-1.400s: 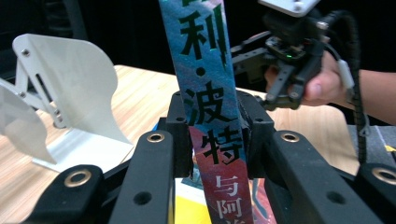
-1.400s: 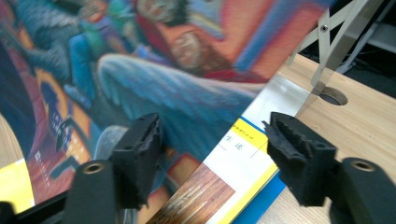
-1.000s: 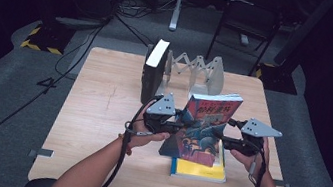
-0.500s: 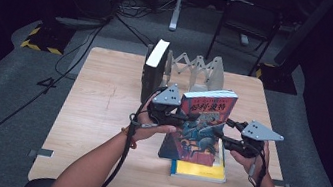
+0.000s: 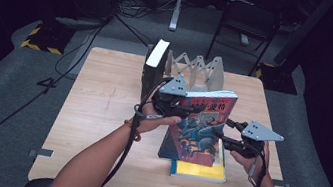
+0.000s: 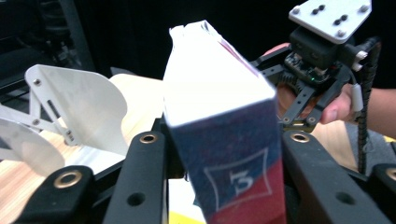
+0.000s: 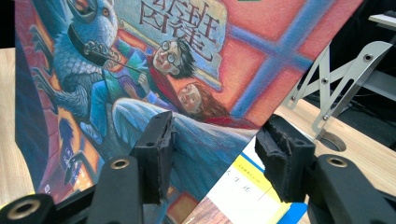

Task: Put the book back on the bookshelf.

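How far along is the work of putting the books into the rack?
Done: one dark book stands at the white rack. In hand: the left gripper clamps the illustrated book, tilted up; the right gripper is beside it. Left: the yellow book lies flat.

You have a pale wooden tabletop (image 5: 100, 113) on grey carpet (image 5: 4, 113). At its far edge a thick dark book (image 5: 154, 69) stands upright, pages showing white on top. Just beside it sits a white folding rack (image 5: 198, 71), accordion arms spread. A yellow book (image 5: 198, 169) lies flat on the near right part of the tabletop. Beyond the far edge you see loose cables (image 5: 132, 9), chair legs (image 5: 237, 31) and a yellow-black striped base (image 5: 41, 43).
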Demonstrator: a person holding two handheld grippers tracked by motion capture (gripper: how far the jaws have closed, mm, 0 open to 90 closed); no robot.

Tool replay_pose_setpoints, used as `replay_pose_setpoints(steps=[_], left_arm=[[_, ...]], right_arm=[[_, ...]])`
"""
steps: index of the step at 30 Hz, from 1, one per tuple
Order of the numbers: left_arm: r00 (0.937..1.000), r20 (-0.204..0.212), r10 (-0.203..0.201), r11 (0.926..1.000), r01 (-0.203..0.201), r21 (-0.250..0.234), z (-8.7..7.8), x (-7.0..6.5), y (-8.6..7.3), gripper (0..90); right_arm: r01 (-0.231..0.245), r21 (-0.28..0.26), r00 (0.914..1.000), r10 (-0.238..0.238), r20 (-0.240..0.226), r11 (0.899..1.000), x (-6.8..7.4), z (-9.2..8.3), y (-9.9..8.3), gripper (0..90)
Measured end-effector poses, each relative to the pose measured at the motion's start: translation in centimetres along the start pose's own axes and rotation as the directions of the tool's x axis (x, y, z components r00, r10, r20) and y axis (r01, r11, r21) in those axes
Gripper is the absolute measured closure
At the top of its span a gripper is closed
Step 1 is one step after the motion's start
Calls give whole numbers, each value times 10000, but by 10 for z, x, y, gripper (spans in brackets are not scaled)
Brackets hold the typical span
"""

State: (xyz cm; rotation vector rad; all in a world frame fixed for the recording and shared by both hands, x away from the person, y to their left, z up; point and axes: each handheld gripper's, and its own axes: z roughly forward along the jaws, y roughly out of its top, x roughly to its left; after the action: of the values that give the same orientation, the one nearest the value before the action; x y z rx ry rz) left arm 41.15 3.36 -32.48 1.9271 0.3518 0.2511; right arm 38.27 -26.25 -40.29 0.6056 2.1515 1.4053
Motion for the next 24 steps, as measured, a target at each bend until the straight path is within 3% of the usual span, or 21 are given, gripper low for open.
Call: replay_pose_setpoints(steps=[7, 9, 11, 15, 17, 18, 20, 22, 24], left_arm=[[10000, 20, -47, 9993, 48, -382, -1, -8, 2, 718], [9998, -69, 186, 9986, -189, -492, -2, -13, 4, 727], [9997, -69, 237, 9984, -240, -506, -3, -14, 5, 731], [9992, -291, 263, 9973, -283, -683, -9, -18, 10, 732], [9991, -309, 280, 9972, -300, -691, -11, -18, 11, 732], [9984, -477, 297, 9966, -332, -759, -15, -19, 13, 732], [9981, -518, 322, 9965, -361, -757, -17, -19, 15, 732], [9954, -881, 374, 9965, -438, -717, -23, -19, 17, 733], [9934, -1117, 245, 9962, -336, -802, -29, -17, 16, 732]], right_arm=[[-43, -17, 9998, 43, -195, 10000, -2, -5, 0, 436], [-62, 298, 9998, 67, -169, 9995, -3, -9, -2, 372], [-111, 451, 9998, 119, -185, 9989, -5, -11, -4, 369], [-824, 1513, 9966, 827, 42, 9851, -19, -26, -31, 339], [-1220, 2108, 9925, 1205, 204, 9699, -26, -31, -43, 327], [-1235, 2345, 9922, 1154, 479, 9642, -29, -34, -51, 328], [-1282, 2465, 9913, 1166, 612, 9606, -32, -36, -56, 328], [-1808, 2841, 9816, 1549, 1114, 9416, -44, -43, -74, 325], [-2069, 2954, 9749, 1711, 1426, 9327, -50, -45, -82, 314]])
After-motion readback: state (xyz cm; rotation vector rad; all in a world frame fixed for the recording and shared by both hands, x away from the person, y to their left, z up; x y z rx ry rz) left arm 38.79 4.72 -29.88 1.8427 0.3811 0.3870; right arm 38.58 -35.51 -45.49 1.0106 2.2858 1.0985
